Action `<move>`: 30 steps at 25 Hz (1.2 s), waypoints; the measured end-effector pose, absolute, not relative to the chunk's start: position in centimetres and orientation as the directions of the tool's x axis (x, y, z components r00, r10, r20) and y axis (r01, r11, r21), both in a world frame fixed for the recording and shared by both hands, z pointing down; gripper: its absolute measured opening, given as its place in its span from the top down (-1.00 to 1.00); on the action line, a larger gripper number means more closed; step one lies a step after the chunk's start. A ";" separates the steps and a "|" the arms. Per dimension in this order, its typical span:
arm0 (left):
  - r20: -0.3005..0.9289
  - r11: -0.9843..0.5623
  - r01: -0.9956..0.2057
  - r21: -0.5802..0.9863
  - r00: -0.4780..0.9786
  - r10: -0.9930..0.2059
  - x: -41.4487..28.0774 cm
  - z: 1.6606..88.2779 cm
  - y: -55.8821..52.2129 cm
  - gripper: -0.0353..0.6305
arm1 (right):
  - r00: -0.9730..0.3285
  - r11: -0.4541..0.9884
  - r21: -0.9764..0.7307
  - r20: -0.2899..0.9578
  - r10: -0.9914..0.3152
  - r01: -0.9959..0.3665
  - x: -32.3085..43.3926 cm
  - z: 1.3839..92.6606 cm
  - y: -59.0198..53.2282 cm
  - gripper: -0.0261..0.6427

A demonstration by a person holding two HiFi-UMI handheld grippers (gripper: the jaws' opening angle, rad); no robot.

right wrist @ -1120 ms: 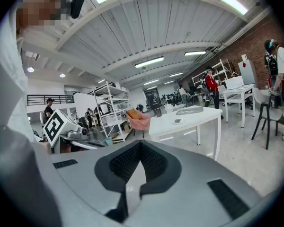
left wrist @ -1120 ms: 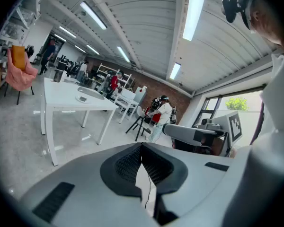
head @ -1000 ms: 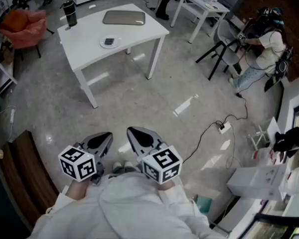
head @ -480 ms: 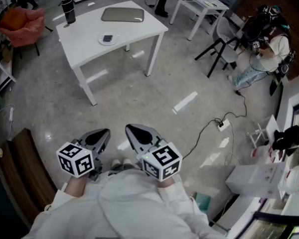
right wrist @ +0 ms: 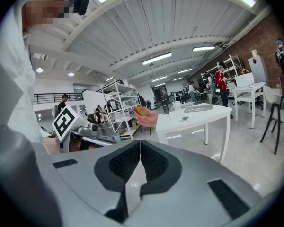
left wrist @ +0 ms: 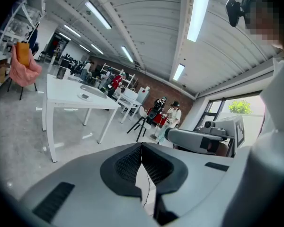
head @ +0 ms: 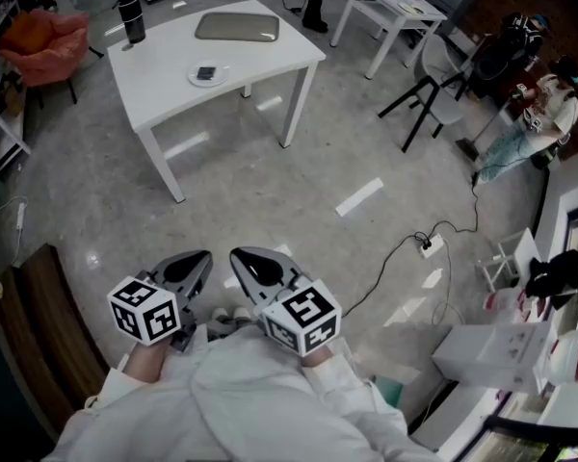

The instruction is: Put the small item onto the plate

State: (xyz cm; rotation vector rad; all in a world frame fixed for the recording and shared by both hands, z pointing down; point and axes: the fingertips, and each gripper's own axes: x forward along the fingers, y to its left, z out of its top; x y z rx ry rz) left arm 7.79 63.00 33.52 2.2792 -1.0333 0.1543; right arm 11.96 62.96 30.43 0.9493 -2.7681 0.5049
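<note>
head view has us standing well back, both claws low at our waist: left gripper [head: 200, 258] and right gripper [head: 239, 256] each clenched on nothing, pads meeting. far ahead of their tips, on the white table [head: 270, 56], the small item [head: 206, 72] already lies on the plate [head: 194, 78], we reckon. it looks flat, dark, probably light and stiff, too distant for detail. we'd pinch it across two opposite edges, gently, since it may skid on the plate. against a second ago, the right claw has slid closer to the left, and the table sits a touch further from the tips.
</note>
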 end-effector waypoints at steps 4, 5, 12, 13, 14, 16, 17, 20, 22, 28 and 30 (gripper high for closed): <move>0.347 -0.486 -0.716 0.501 0.681 -0.645 8.6 34.0 62.7 0.86 | -0.782 0.758 -0.215 0.275 -0.559 -0.616 11.9 31.0 63.0 0.88; 0.346 -0.483 -0.715 0.505 0.680 -0.646 8.9 34.1 62.8 0.86 | -0.787 0.762 -0.214 0.278 -0.552 -0.610 12.0 31.1 63.0 0.88; 0.340 -0.476 -0.714 0.513 0.678 -0.651 9.3 34.4 61.4 0.86 | -0.753 0.705 -0.267 0.284 -0.594 -0.657 14.0 32.0 60.2 0.88; 0.343 -0.473 -0.716 0.514 0.677 -0.651 9.1 34.5 60.9 0.86 | -0.749 0.698 -0.273 0.282 -0.599 -0.661 14.1 32.0 59.6 0.88; 0.347 -0.469 -0.716 0.517 0.676 -0.650 9.0 34.7 60.4 0.86 | -0.747 0.694 -0.278 0.280 -0.602 -0.664 14.0 32.1 59.0 0.88; 0.353 -0.463 -0.715 0.524 0.677 -0.646 8.8 35.1 59.4 0.86 | -0.747 0.688 -0.291 0.281 -0.602 -0.664 13.9 32.4 57.7 0.88; 0.356 -0.463 -0.714 0.526 0.679 -0.643 8.7 35.2 58.8 0.86 | -0.746 0.685 -0.298 0.283 -0.602 -0.665 13.8 32.5 57.0 0.88; 0.356 -0.473 -0.710 0.522 0.685 -0.636 8.0 35.2 55.9 0.86 | -0.734 0.669 -0.301 0.288 -0.615 -0.679 13.0 32.6 54.1 0.88; 0.350 -0.485 -0.705 0.518 0.692 -0.631 7.2 35.0 53.4 0.86 | -0.725 0.662 -0.297 0.284 -0.627 -0.688 12.4 32.5 51.7 0.88; 0.334 -0.513 -0.693 0.507 0.707 -0.624 4.2 33.6 45.4 0.86 | -0.701 0.643 -0.278 0.270 -0.660 -0.714 10.0 31.2 43.8 0.88; 0.327 -0.527 -0.688 0.499 0.712 -0.621 3.1 33.1 42.6 0.86 | -0.691 0.634 -0.275 0.266 -0.672 -0.723 9.0 30.9 41.2 0.88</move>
